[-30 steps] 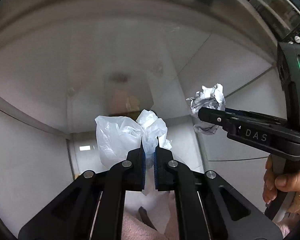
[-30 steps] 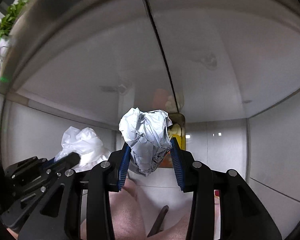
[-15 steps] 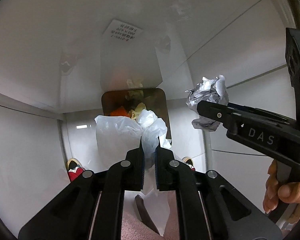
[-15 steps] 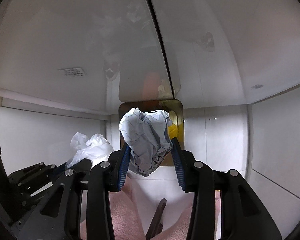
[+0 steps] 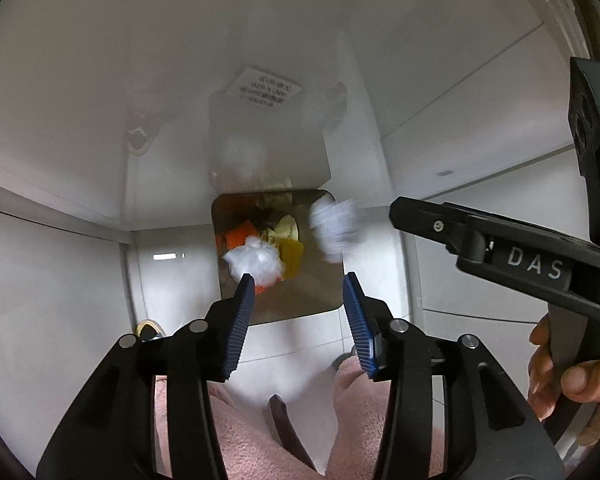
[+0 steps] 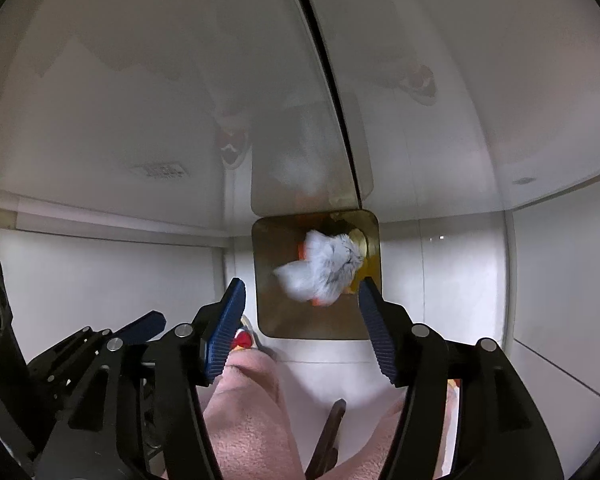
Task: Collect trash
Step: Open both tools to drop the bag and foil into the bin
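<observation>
Nearest the cameras, pink fleece-clad legs (image 5: 260, 432) are seen below both tools, cut off by the frame edge. The left gripper (image 5: 299, 312) is held with its blue-ridged fingers (image 5: 240, 320) spread wide, nothing between them. The right gripper (image 6: 302, 330) is likewise spread and empty. Beyond them, the rounded-square brown opening of a white bin (image 6: 268, 280) is looked down into. A crumpled white plastic bag (image 5: 256, 262) is seen inside, against orange and yellow scraps that are hard to identify. A crumpled grey-white paper ball (image 6: 322, 268) is blurred over the opening; whether it is resting cannot be told.
</observation>
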`<action>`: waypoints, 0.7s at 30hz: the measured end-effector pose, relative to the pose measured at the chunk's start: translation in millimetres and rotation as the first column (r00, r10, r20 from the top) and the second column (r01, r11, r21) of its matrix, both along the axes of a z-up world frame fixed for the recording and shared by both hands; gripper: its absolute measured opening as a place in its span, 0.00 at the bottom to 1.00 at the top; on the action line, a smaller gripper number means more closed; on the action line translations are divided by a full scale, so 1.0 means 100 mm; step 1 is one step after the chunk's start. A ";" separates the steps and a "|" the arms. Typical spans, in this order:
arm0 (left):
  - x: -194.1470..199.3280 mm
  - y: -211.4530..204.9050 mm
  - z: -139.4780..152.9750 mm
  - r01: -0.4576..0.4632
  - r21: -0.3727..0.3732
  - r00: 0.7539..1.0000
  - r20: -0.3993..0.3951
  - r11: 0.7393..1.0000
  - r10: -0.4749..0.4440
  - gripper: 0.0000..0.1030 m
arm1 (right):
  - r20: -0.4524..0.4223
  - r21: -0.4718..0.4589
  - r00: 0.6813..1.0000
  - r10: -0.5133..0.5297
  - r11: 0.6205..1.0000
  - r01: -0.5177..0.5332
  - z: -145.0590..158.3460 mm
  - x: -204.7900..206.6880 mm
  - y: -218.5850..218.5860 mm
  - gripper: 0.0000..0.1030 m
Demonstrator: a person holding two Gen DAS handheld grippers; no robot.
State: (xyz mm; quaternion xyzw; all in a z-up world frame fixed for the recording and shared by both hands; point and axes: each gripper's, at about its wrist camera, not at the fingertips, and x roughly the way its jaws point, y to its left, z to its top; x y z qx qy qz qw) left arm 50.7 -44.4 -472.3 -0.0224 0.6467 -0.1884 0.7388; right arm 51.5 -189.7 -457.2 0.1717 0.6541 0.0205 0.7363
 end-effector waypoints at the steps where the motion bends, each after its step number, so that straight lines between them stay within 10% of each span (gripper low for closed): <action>1: 0.00 0.01 0.02 -0.003 0.002 1.000 0.005 1.000 0.003 0.42 | 0.003 0.001 1.000 -0.001 1.000 0.001 0.01 0.00 -0.02 0.59; 8: -0.03 0.16 0.49 -0.024 0.020 0.996 0.081 1.000 0.022 0.67 | 0.054 -0.031 0.999 0.005 0.999 -0.004 0.40 -0.12 -0.12 0.83; 21: -0.13 0.34 1.83 -0.041 0.000 0.959 0.280 0.999 0.039 0.88 | 0.279 -0.056 0.960 0.010 0.998 0.006 1.79 -0.31 -0.44 0.92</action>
